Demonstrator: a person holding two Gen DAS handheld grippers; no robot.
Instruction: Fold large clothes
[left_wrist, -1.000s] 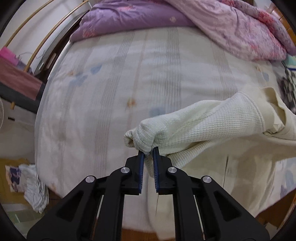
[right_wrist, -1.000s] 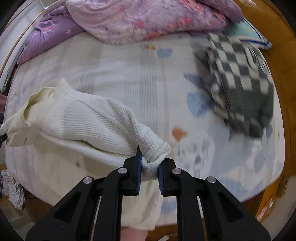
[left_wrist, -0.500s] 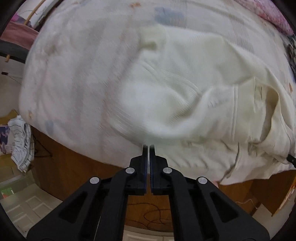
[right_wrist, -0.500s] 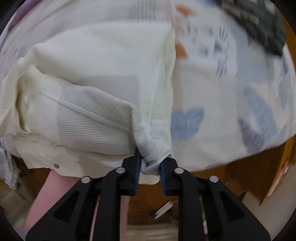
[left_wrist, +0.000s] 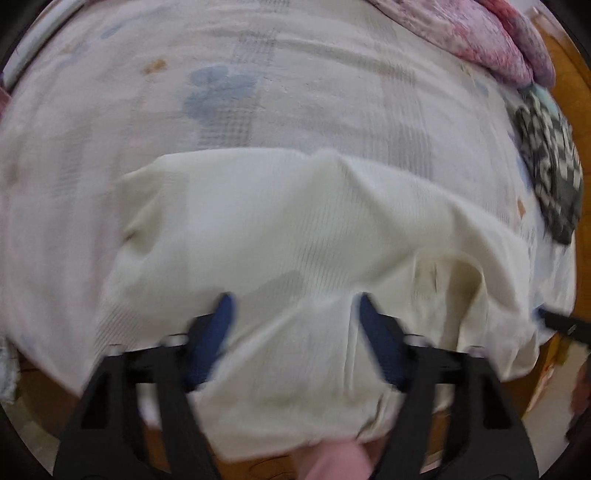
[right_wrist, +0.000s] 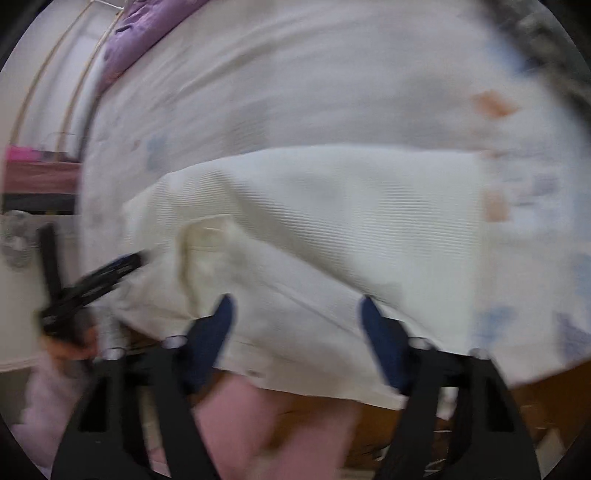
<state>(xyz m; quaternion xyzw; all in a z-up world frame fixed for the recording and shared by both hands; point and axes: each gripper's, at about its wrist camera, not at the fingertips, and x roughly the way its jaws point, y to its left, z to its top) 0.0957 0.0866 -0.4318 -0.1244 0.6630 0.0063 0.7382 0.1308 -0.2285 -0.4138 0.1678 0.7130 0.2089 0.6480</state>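
A cream waffle-knit garment (left_wrist: 280, 229) lies spread over the near edge of the bed, its lower part hanging off the front. My left gripper (left_wrist: 293, 306) points down over it, its jaws opening wide; cloth lies below the gap but the pads do not press on it. In the right wrist view the same garment (right_wrist: 332, 206) lies flat with a folded flap near its left side. My right gripper (right_wrist: 295, 306) hangs over its near hem, jaws opening, pads apart from the cloth. The left gripper's black fingers (right_wrist: 107, 273) show at the left edge there. Both views are blurred.
The bed sheet (left_wrist: 258, 74) is pale with blue and orange prints. A pink quilt (left_wrist: 491, 40) lies at the back right, a black-and-white checkered cloth (left_wrist: 550, 166) at the right edge. A purple quilt (right_wrist: 144, 40) and curved rails are back left. A person's leg (right_wrist: 280, 424) stands below.
Both grippers were shut on the garment's sleeve cuffs and held it up; they came down to the bed's near edge, laid the garment flat and opened, letting the cloth go.
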